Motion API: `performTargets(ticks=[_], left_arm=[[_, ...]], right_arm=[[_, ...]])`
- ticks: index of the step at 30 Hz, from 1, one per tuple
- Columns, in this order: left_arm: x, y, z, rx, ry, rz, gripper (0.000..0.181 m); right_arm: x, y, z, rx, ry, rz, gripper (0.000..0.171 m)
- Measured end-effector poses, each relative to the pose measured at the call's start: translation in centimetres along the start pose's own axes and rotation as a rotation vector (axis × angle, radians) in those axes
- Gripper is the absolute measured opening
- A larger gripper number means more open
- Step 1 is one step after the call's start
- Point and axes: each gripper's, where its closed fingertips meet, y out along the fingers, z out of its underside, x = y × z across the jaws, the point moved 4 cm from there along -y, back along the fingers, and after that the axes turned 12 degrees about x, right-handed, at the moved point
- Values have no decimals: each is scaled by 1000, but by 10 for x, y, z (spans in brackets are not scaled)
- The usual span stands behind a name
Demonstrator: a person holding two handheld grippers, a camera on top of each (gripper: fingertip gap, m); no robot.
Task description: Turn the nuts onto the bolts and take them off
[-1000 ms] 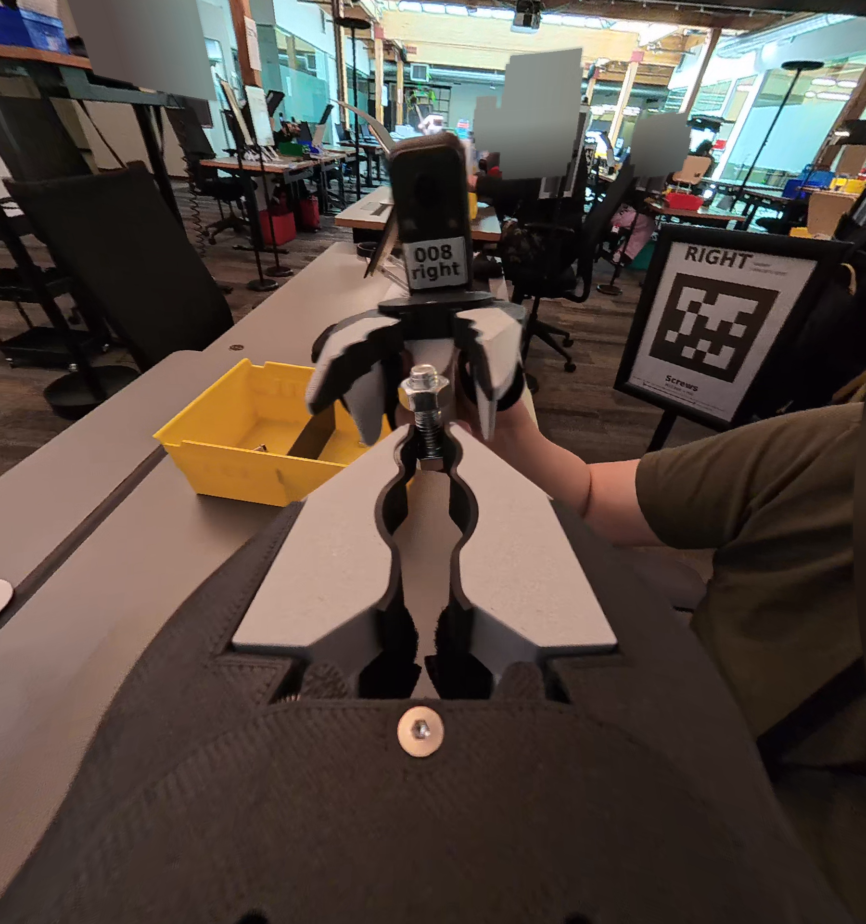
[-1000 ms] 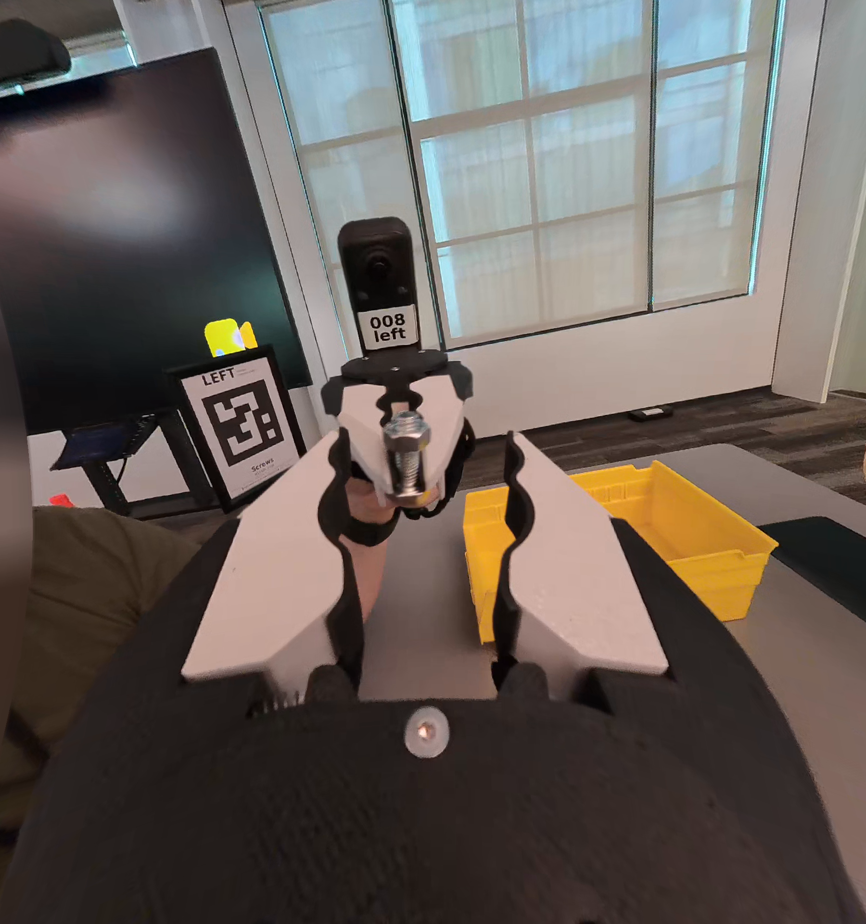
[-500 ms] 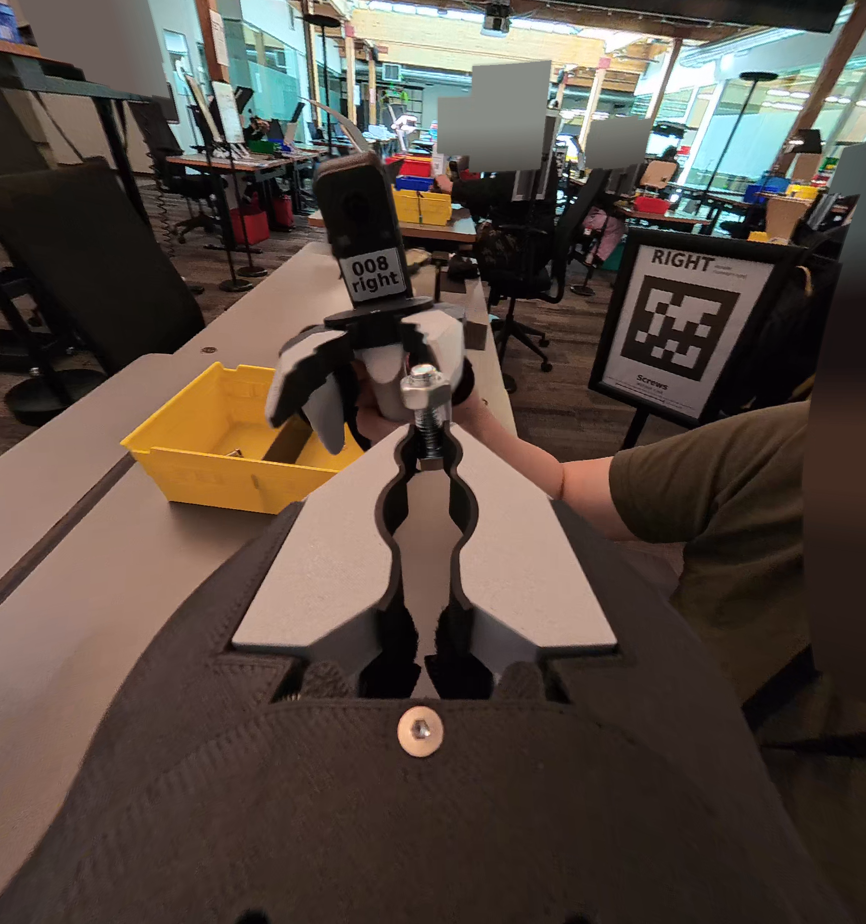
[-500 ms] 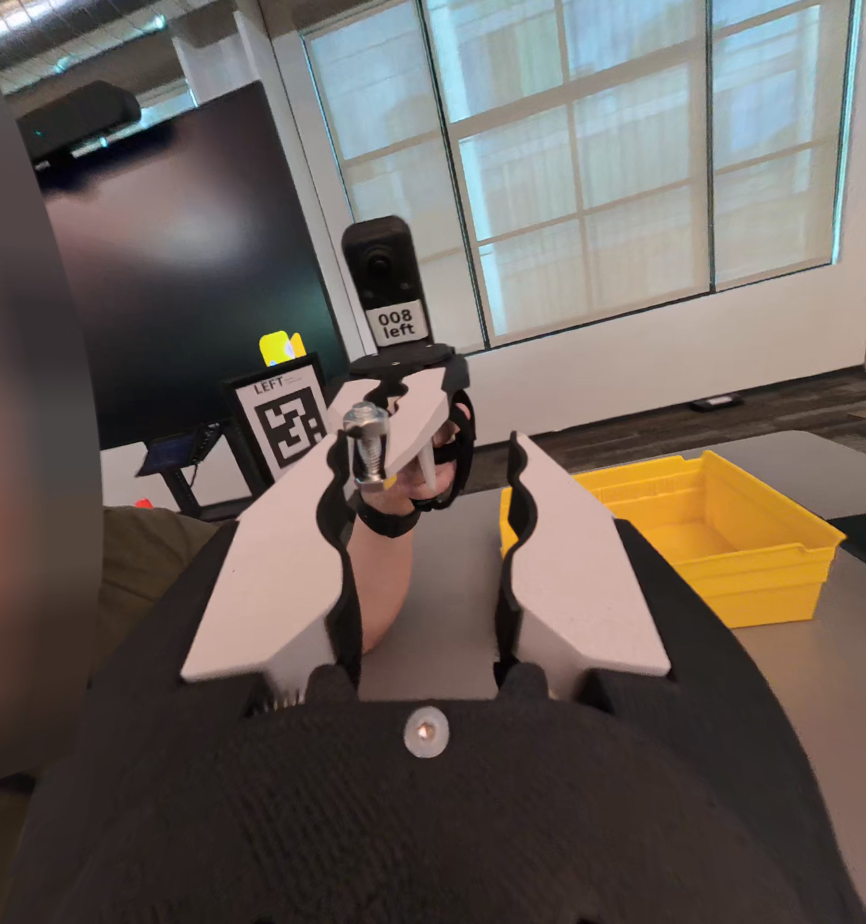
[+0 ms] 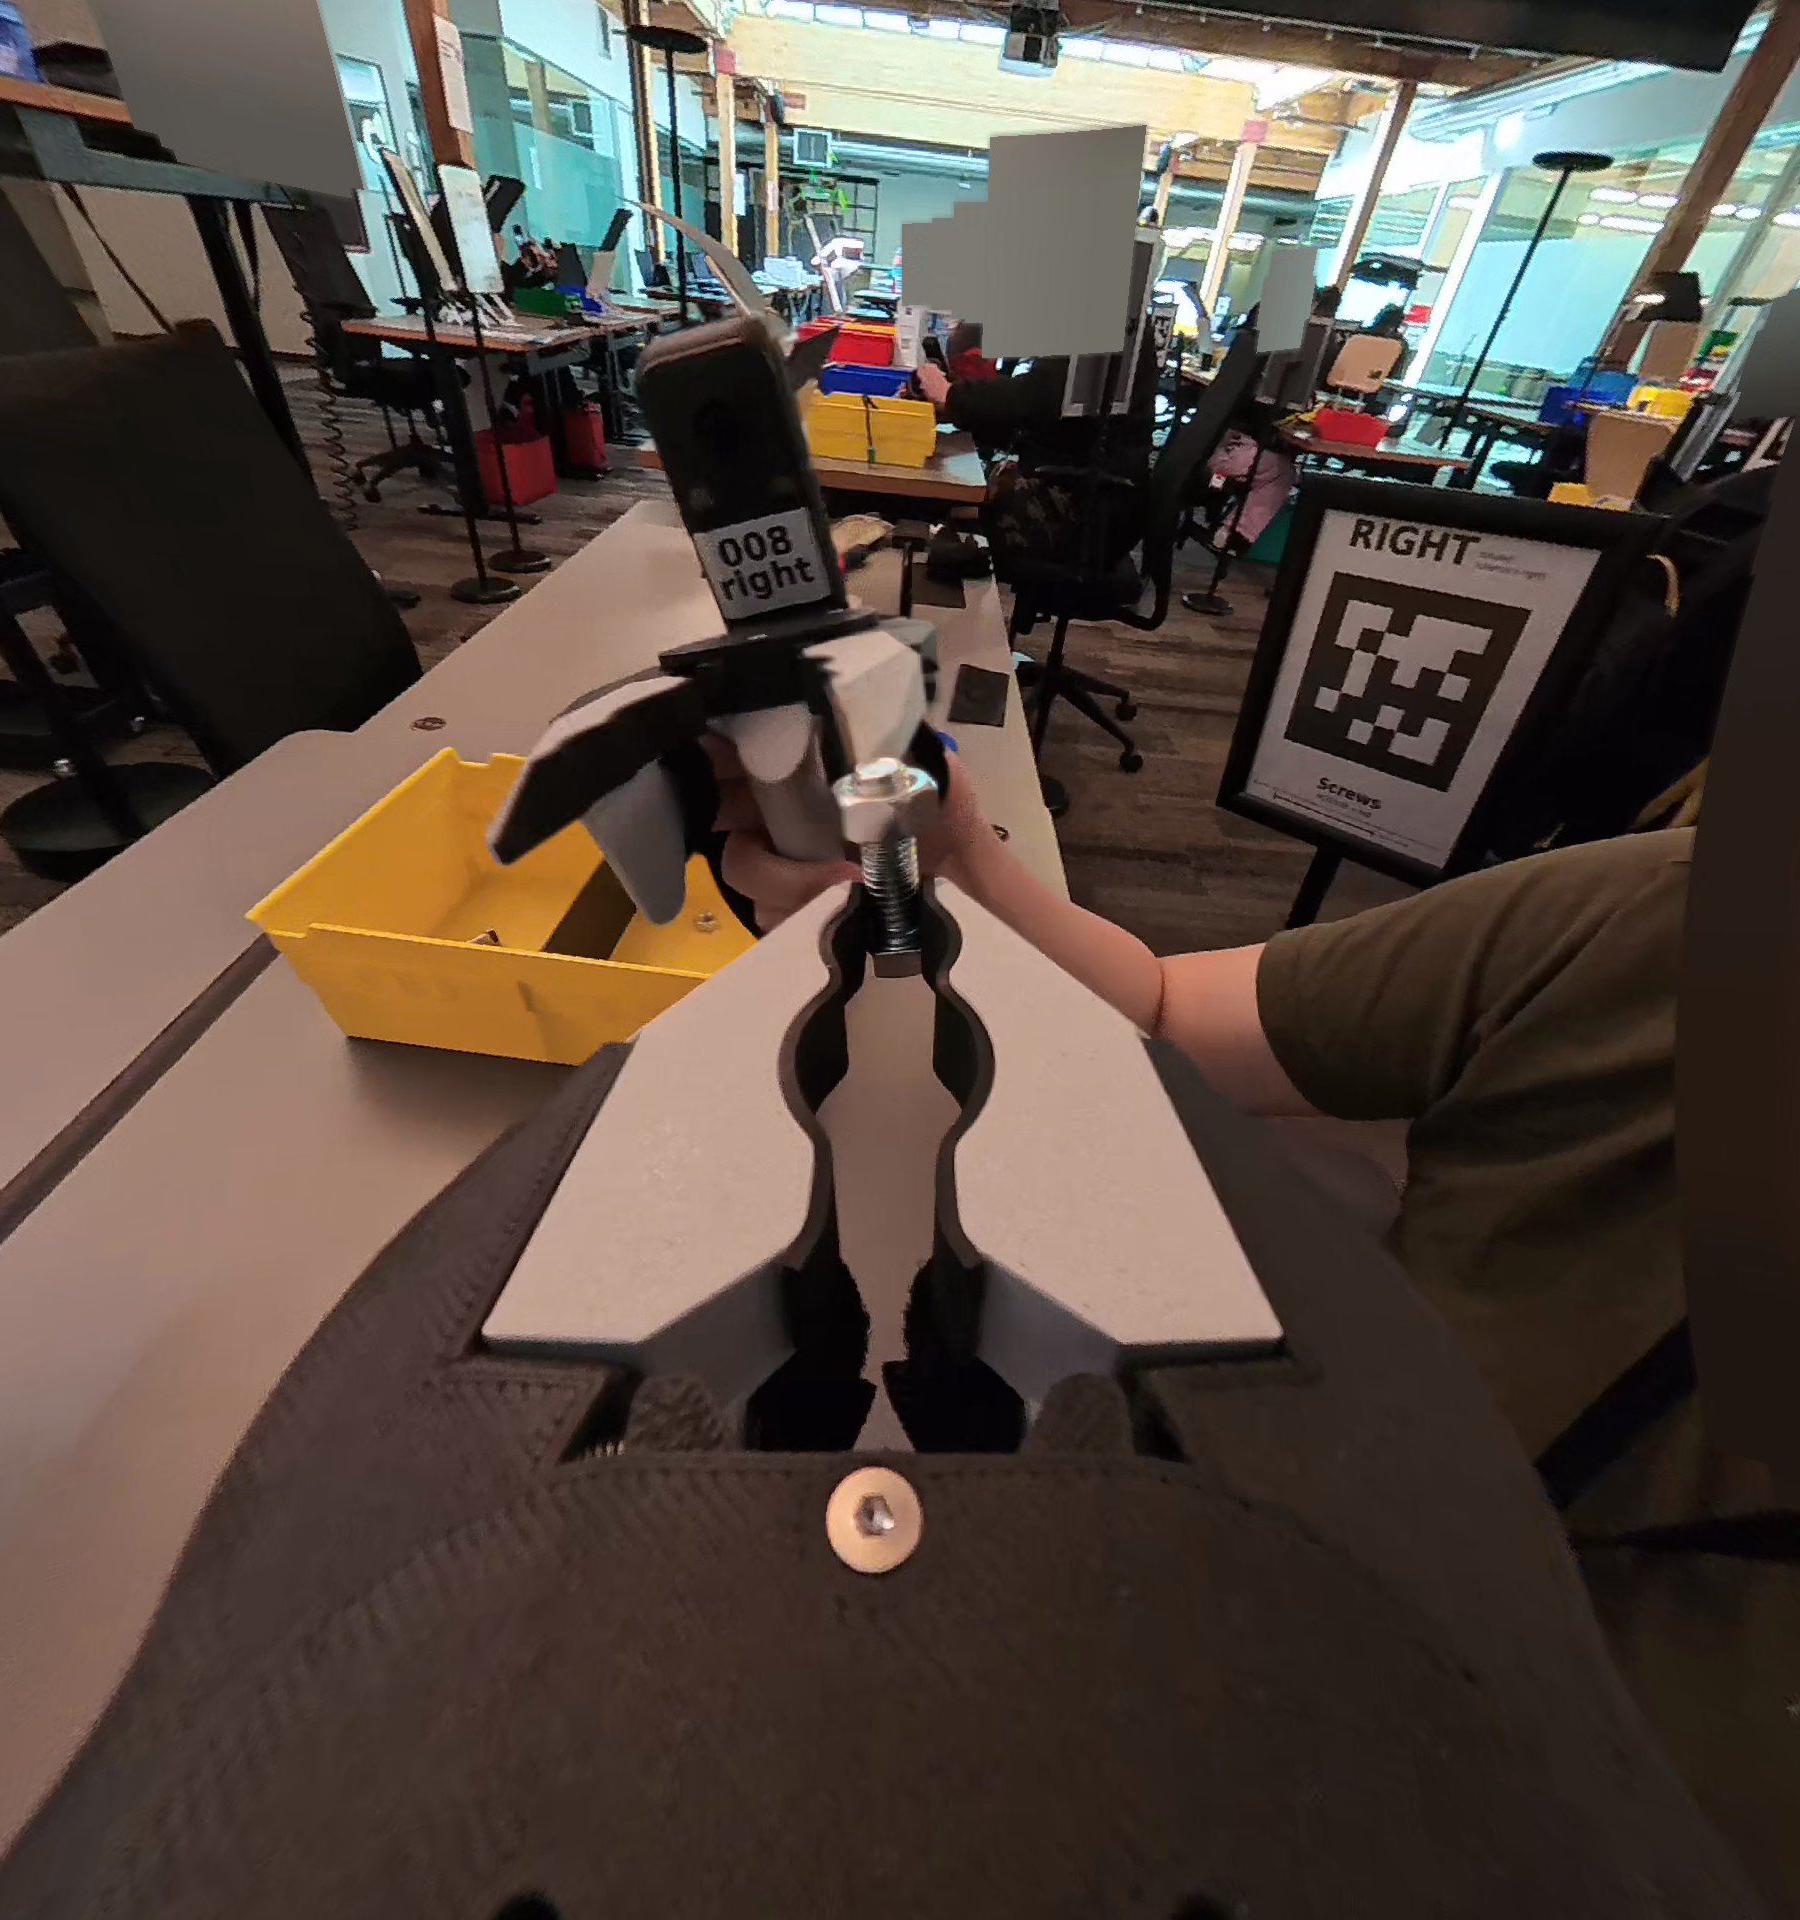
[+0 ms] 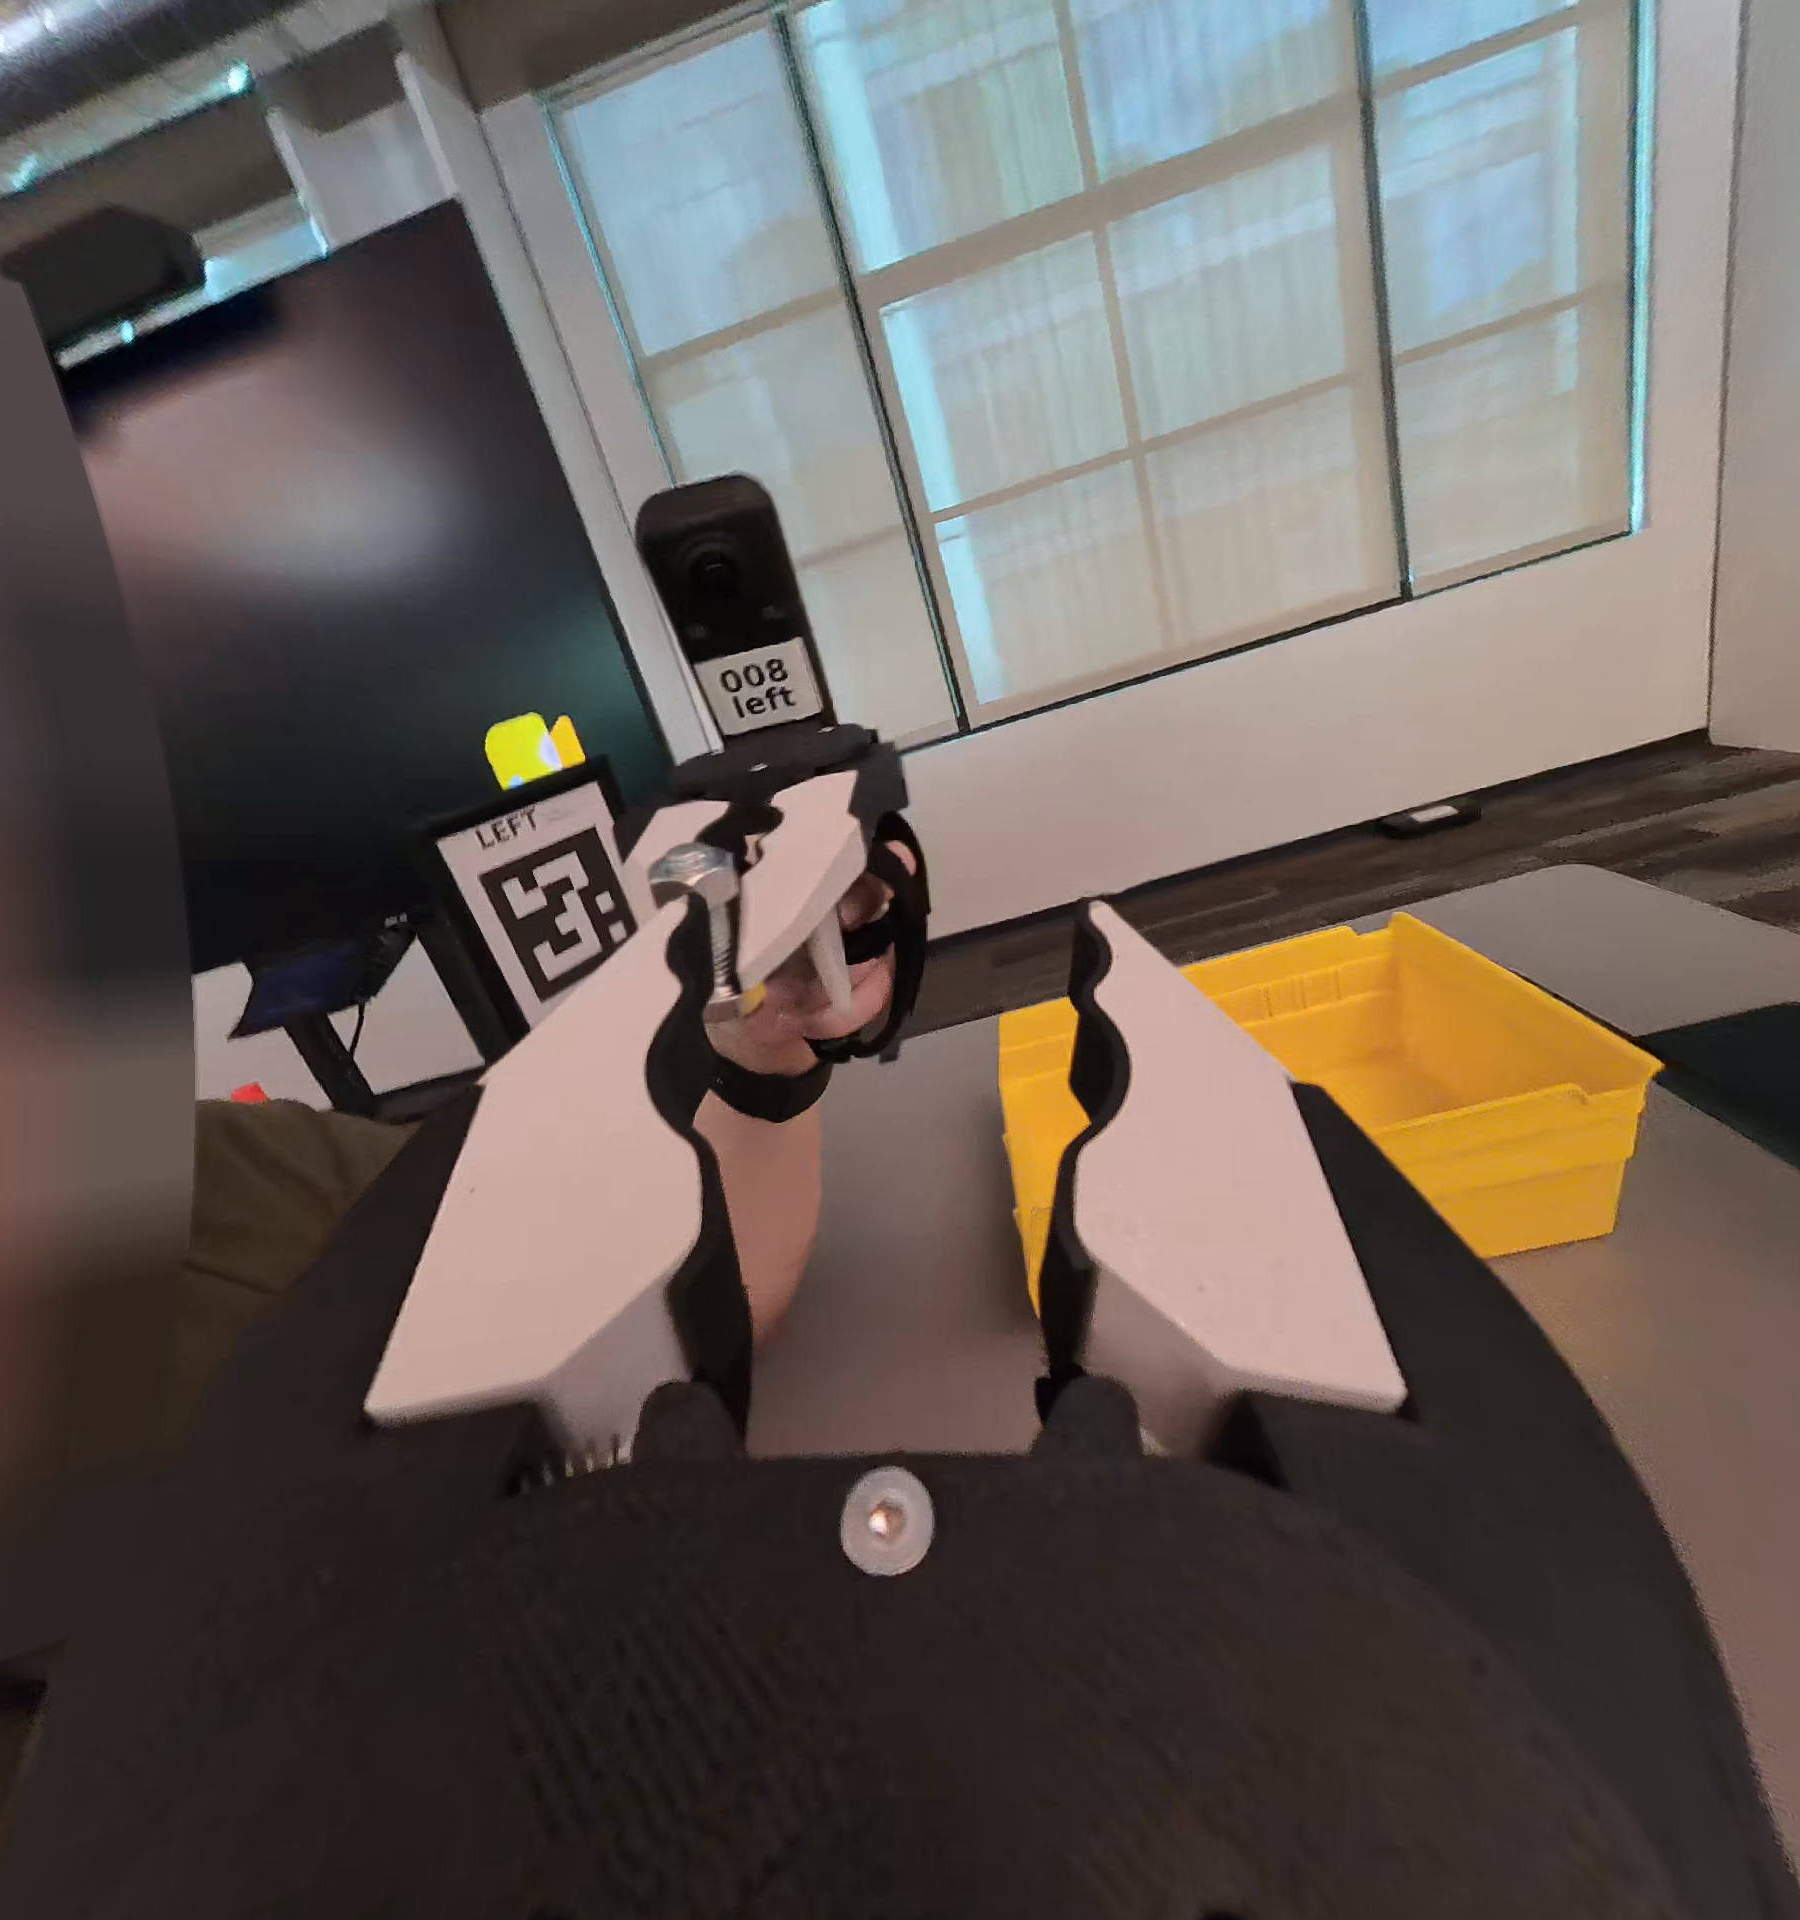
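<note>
My left gripper (image 5: 891,935) is shut on a silver bolt (image 5: 888,883) and holds it upright above the grey table (image 5: 96,1060). A hex nut (image 5: 880,798) sits near the bolt's top end. My right gripper (image 5: 730,831) is open and empty, tilted, just left of and behind the nut. In the right wrist view my right gripper (image 6: 885,935) is open. There the bolt (image 6: 721,951) with its nut (image 6: 693,871) stands by the left fingertip (image 6: 680,940), outside the gap, held by the left gripper (image 6: 740,935).
A yellow bin (image 5: 439,966) stands on the table behind the grippers, holding small parts; it also shows in the right wrist view (image 6: 1395,1049). A framed marker sign (image 5: 1415,675) stands to the right. The person's arm (image 5: 1083,935) reaches across. A dark mat (image 6: 1769,1070) lies beside the bin.
My right gripper, which had its open fingers around the nut, has drawn off to the side and tilted. My left gripper stays shut on the bolt.
</note>
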Motion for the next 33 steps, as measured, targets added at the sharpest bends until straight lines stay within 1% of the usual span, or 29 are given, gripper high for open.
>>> performTargets(ticks=[2,4,7,9,10,11,13,14,17,19,21,22,25,27,30,33], left_arm=[[0,-2,-1,-7,-12,17,7],[2,0,0,-6,-18,18,7],[1,5,2,15,-21,28,7],[-1,5,2,12,-17,40,7],[-1,3,1,6,-19,34,7],[0,2,1,1,-21,18,7],[0,-1,0,-3,-19,15,7],[0,-2,0,-4,-23,19,7],[4,0,2,6,-31,6,7],[4,3,3,19,-29,8,7],[1,5,3,20,-27,25,8],[1,5,3,18,-28,29,8],[-3,1,2,3,-31,64,7],[-4,-1,1,-4,-38,77,7],[0,1,3,9,-36,56,7],[-4,4,4,24,-34,81,7]], right_arm=[[6,-1,-3,-23,-11,-29,67],[20,7,-2,-3,-56,-60,68],[27,18,3,30,-122,-25,67],[17,13,1,15,-116,7,67],[11,8,1,10,-91,-2,70],[4,2,0,6,-42,2,66],[-13,-7,1,6,15,77,65],[-10,-8,-1,-6,-5,69,64],[20,-1,-9,-49,-66,-60,61],[24,9,-2,7,-82,-51,61],[14,13,6,49,-75,-23,63],[10,9,5,34,-64,-51,65],[-2,-5,2,-10,-25,-85,59],[9,-4,-1,-17,-44,-123,58],[30,11,4,33,-148,-111,59],[26,15,4,28,-168,-54,57]])
